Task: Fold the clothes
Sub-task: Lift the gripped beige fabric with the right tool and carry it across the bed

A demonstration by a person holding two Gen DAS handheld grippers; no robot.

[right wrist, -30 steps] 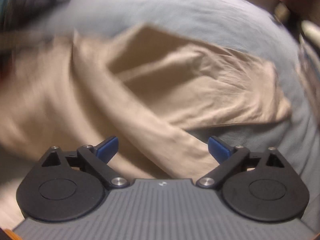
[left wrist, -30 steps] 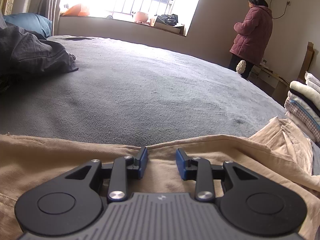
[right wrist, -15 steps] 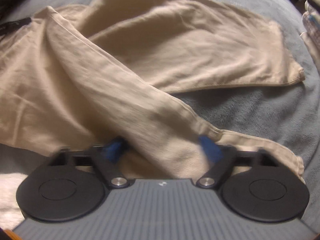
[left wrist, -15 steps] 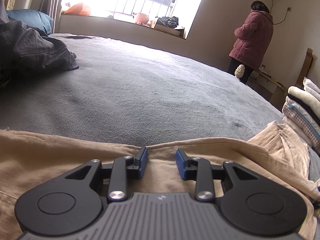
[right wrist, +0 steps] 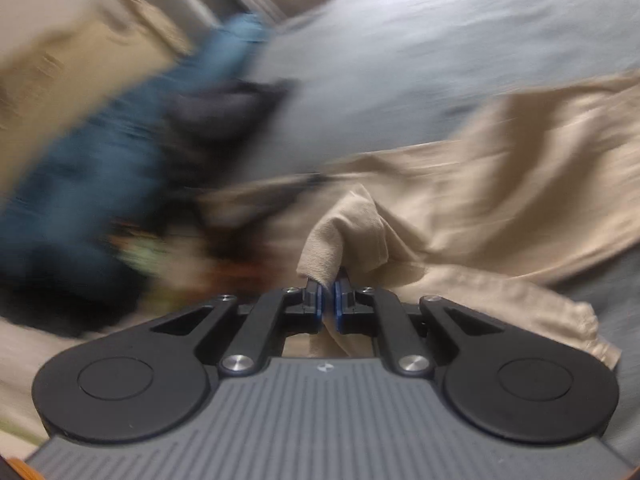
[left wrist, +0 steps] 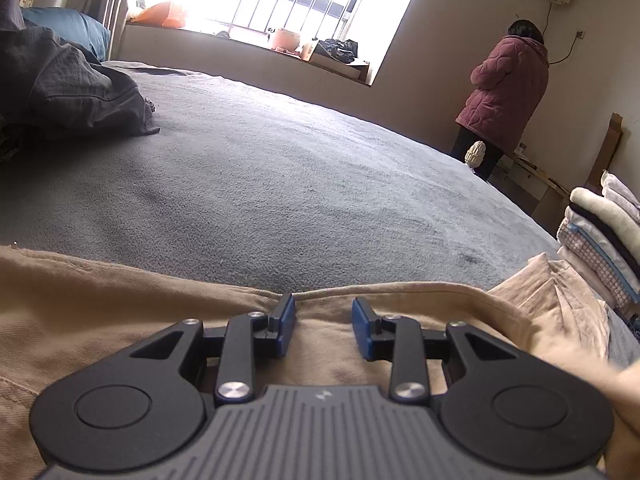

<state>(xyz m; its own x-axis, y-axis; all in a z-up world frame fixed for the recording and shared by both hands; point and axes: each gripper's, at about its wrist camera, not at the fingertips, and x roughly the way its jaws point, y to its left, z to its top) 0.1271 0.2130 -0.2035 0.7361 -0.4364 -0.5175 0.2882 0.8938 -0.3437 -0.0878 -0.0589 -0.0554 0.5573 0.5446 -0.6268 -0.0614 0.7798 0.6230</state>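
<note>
1. Grey bed cover (left wrist: pixel 280 184): fills most of the left wrist view, stretching from the near cloth out to the window wall at 12 o'clock; also seen, blurred, across the top of the right wrist view (right wrist: pixel 420 40).
2. Beige trousers (left wrist: pixel 120 320): spread flat on the bed along the near edge, running from 9 o'clock across to 3 o'clock, with a crumpled paler end at 3 o'clock; in the right wrist view (right wrist: pixel 520 184) lying from the centre out to 3 o'clock, one bunched fold lifted at the centre.
3. Dark grey garment (left wrist: pixel 68 92): heaped on the bed at 10 o'clock, with a blue pillow (left wrist: pixel 76 28) just behind it.
4. Person in a pink quilted jacket (left wrist: pixel 504 92): standing beyond the bed at 2 o'clock, back turned.
5. Stack of folded clothes (left wrist: pixel 600 236): at 3 o'clock, near the trousers' crumpled end.
6. Left tongs (left wrist: pixel 323 326): partly open, tips resting over the trousers' far edge at 6 o'clock, a plain gap between the blue pads, nothing pinched.
7. Right tongs (right wrist: pixel 328 300): closed tight on a bunched fold of the trousers, cloth rising out above the pads towards 12 o'clock and a strip hanging below them; surroundings smeared by motion blur.
</note>
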